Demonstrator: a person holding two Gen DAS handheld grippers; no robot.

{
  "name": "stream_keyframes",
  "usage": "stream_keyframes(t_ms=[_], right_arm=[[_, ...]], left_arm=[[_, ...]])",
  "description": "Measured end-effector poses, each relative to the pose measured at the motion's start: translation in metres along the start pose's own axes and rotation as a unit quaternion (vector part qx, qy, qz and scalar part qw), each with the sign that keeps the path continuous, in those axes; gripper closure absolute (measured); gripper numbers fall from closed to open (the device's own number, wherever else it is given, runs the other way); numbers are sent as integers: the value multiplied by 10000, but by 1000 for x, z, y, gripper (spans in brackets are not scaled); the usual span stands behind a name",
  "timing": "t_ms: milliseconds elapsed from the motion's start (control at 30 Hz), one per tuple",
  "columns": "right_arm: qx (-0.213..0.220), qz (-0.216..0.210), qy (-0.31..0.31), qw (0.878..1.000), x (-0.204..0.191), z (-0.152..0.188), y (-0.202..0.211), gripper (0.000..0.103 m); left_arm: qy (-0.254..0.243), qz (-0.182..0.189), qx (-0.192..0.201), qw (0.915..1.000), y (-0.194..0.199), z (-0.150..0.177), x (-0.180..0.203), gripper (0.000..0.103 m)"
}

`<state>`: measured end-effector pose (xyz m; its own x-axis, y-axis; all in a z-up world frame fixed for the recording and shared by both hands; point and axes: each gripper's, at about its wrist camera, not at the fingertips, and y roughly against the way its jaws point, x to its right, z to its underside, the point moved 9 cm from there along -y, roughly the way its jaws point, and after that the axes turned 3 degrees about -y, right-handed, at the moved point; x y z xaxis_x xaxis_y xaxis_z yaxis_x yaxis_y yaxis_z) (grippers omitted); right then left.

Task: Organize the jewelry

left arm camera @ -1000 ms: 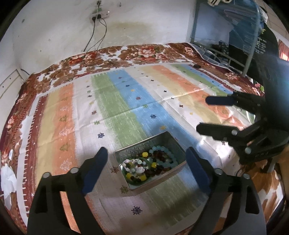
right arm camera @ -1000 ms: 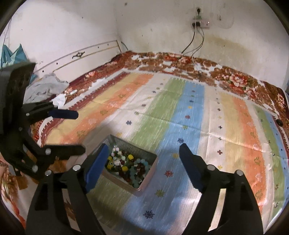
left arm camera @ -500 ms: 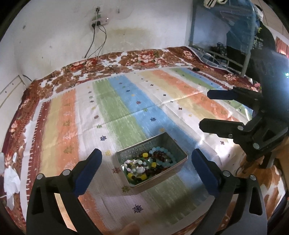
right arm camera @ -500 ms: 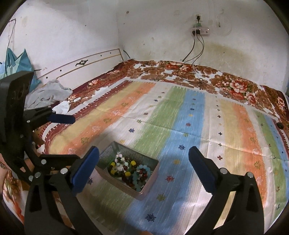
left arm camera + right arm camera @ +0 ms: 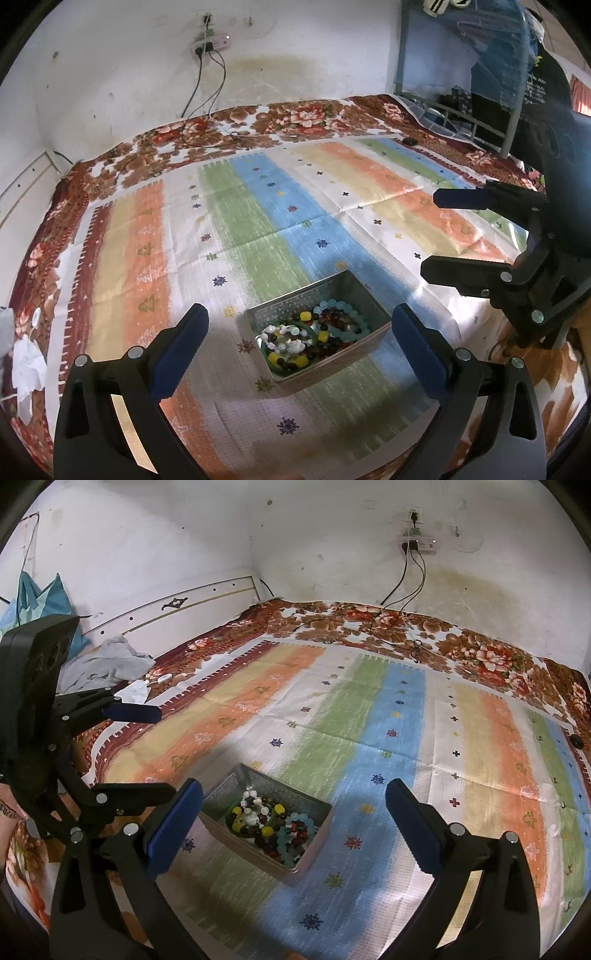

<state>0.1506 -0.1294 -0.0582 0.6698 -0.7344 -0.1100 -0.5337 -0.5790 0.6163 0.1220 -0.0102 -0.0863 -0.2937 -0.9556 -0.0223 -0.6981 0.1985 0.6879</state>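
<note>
Hovering fingers [image 5: 192, 325] flanking bead tin [image 5: 364, 295]

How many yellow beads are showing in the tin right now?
4 visible in the tin: one at the back, one mid, two at the front. More may be buried under other beads.

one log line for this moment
left tool: open, empty | right tool: open, empty | bead bracelets: in metal tin | stage: pre-grasp
</note>
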Motion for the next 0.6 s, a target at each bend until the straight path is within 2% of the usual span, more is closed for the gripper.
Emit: stream_keyframes(t_ms=[333,600], right_arm=[[76,-53,1,10000,-2,-2,3,5],[157,-50,-22,9999,-4,1,9,5]], left_arm=[[118,19,263,9996,12,-2,1,6],[95,20,283,9996,12,-2,0,6]])
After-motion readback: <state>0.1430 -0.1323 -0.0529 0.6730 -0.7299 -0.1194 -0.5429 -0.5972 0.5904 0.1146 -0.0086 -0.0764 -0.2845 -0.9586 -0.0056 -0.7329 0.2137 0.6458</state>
